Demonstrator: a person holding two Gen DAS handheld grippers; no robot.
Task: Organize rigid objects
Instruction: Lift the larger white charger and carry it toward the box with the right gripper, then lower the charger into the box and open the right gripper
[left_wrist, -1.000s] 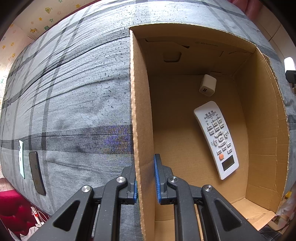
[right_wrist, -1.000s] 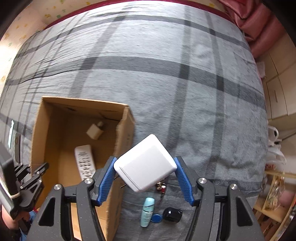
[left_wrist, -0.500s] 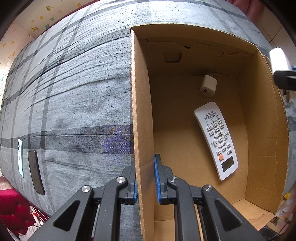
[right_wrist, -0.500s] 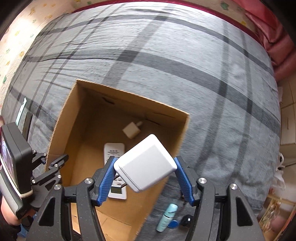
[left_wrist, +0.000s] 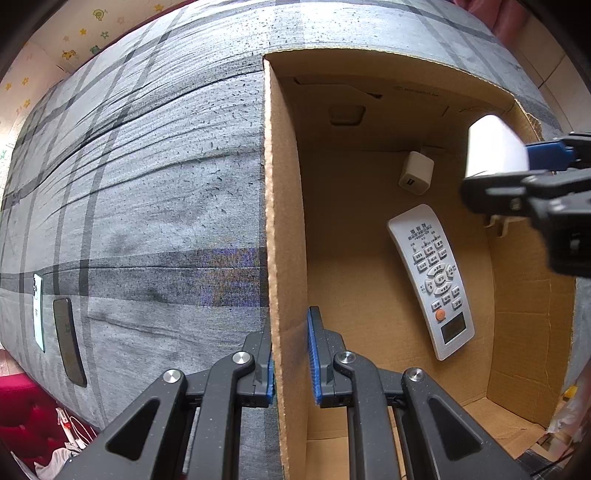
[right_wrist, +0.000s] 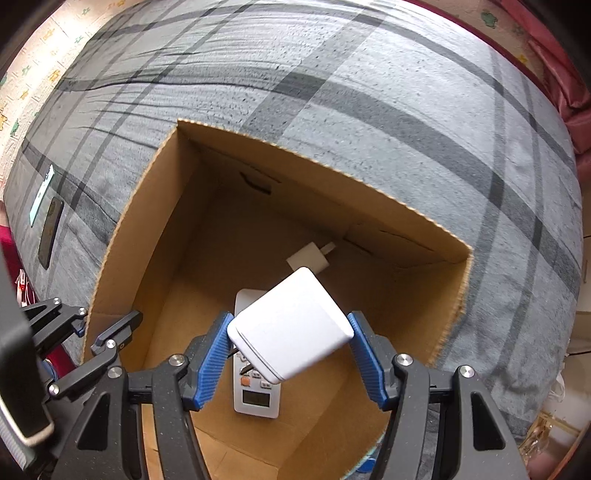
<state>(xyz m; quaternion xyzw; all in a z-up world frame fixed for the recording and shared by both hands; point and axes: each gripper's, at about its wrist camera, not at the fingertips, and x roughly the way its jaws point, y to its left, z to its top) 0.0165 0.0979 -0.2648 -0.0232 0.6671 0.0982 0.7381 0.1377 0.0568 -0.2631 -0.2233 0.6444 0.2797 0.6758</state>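
An open cardboard box (left_wrist: 284, 206) (right_wrist: 140, 236) sits on a grey plaid bed. Inside lie a white remote (left_wrist: 432, 280) (right_wrist: 256, 397) and a small white USB charger (left_wrist: 415, 173) (right_wrist: 308, 258). My left gripper (left_wrist: 290, 363) (right_wrist: 107, 330) is shut on the box's left wall. My right gripper (right_wrist: 290, 345) (left_wrist: 517, 170) is shut on a large white power adapter (right_wrist: 290, 325) (left_wrist: 493, 146) and holds it above the box's inside, over the remote.
A dark phone (left_wrist: 68, 341) (right_wrist: 50, 232) and a white card (left_wrist: 38, 312) (right_wrist: 41, 194) lie on the bed left of the box. The bed edge drops off at the left.
My right gripper has carried the white adapter from the right of the box to over its inside. The left gripper has kept its hold on the box wall.
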